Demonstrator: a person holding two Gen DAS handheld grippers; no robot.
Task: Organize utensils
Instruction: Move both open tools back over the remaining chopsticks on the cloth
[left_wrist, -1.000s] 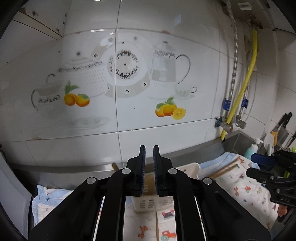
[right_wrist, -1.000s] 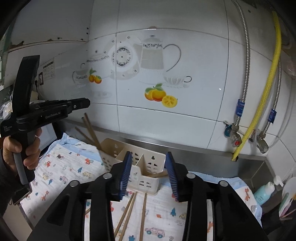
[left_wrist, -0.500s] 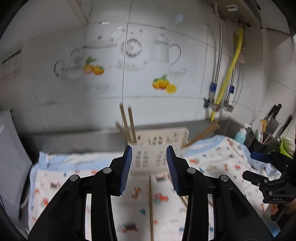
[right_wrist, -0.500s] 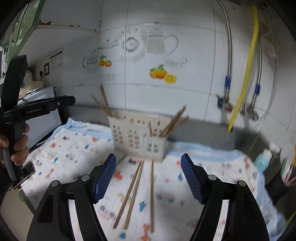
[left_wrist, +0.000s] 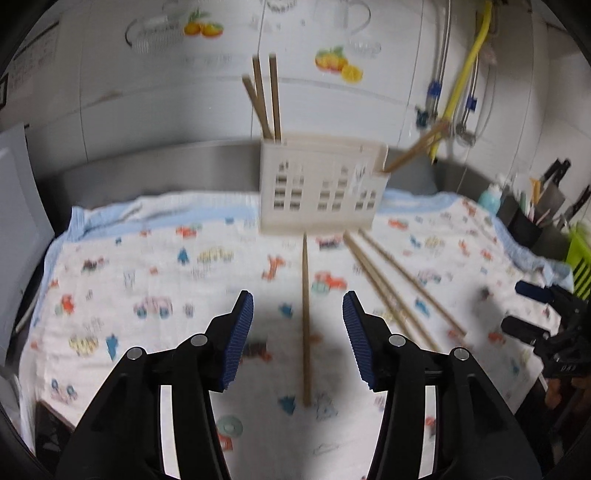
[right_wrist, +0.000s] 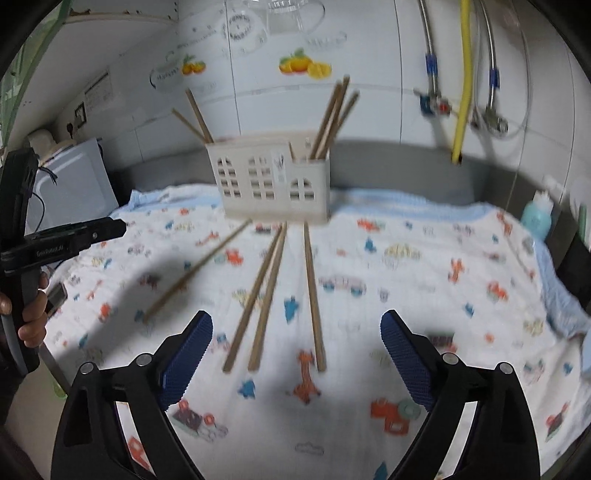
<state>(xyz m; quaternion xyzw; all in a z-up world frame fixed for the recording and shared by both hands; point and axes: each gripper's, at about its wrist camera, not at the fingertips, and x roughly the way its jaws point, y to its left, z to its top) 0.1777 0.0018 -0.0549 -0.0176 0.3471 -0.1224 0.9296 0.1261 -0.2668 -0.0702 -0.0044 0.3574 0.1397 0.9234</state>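
Observation:
A cream plastic utensil holder (left_wrist: 321, 188) (right_wrist: 273, 184) stands on the patterned cloth with wooden chopsticks (left_wrist: 266, 96) (right_wrist: 332, 114) sticking up from it. Several more chopsticks lie loose on the cloth in front. My left gripper (left_wrist: 297, 299) hovers over a single chopstick (left_wrist: 305, 314); its jaws are opening and hold nothing. My right gripper (right_wrist: 295, 321) hovers above a pair of chopsticks (right_wrist: 262, 295) and another one (right_wrist: 314, 295), jaws opening wide, pads touching nothing. Each gripper also shows in the other view: the right gripper (left_wrist: 535, 310) and the left gripper (right_wrist: 74, 236), held by a hand (right_wrist: 29, 317).
The printed cloth (right_wrist: 424, 280) covers the counter up to a steel upstand and a tiled wall. A white appliance (right_wrist: 70, 188) stands at the left, a blue bottle (right_wrist: 537, 218) and a knife holder (left_wrist: 554, 199) at the right. A yellow hose (right_wrist: 463, 81) and metal pipes hang at the back right.
Both grippers have dropped towards the cloth and tipped downward, so the holder and loose chopsticks came into view. The left jaws went from shut to open; the right jaws spread much wider.

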